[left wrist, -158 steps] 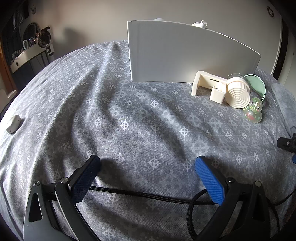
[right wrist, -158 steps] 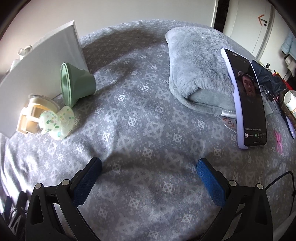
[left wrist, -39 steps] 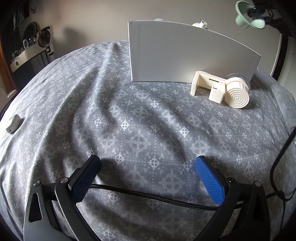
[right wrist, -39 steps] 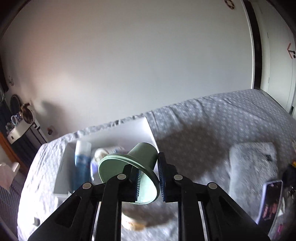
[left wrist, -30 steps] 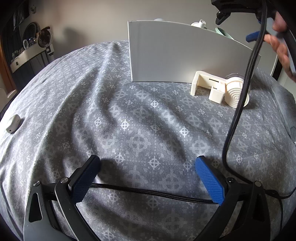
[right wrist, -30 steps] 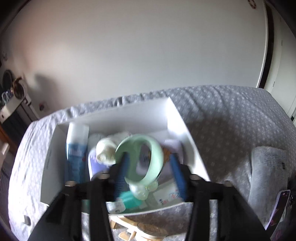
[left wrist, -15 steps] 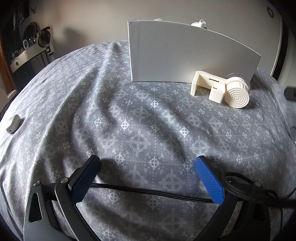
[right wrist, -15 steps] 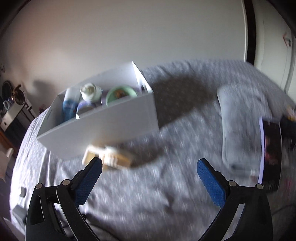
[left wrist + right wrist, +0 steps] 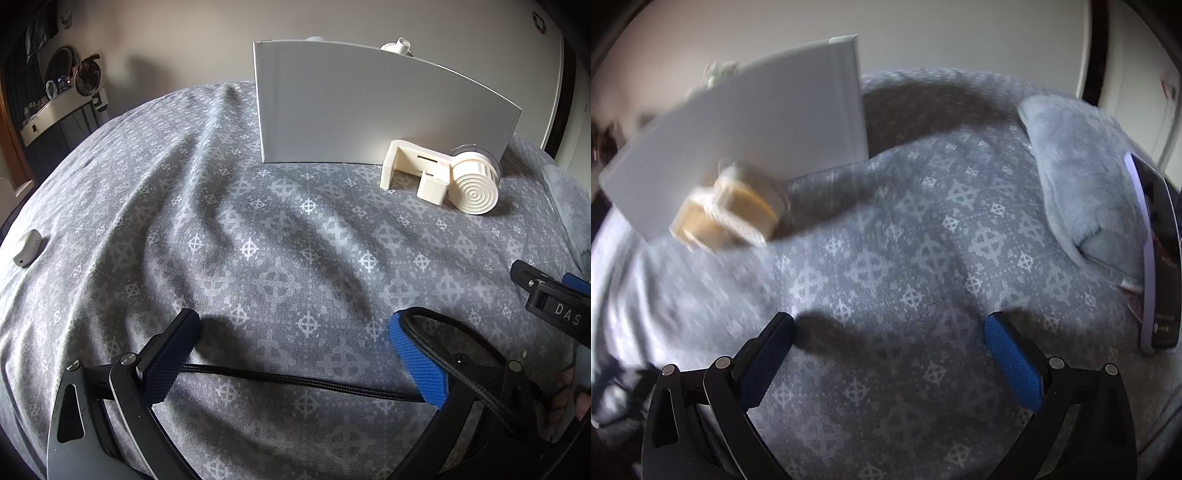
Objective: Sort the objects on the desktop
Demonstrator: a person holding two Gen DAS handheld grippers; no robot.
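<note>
A white box stands on the grey patterned bedspread; a bottle top pokes over its rim. A cream plastic clamp holder lies on the cloth against the box front. It also shows blurred in the right wrist view, beside the box. My left gripper is open and empty, low over the cloth, well short of the holder. My right gripper is open and empty over bare cloth; it shows at the left wrist view's right edge.
A grey plush cushion lies at the right with a phone leaning on it. A black braided cable runs between the left fingers. A small white object lies far left. A shelf with clutter stands beyond the bed.
The right gripper let the green cup go into the box, opened, and dropped back low over the bedspread. The left gripper has not moved.
</note>
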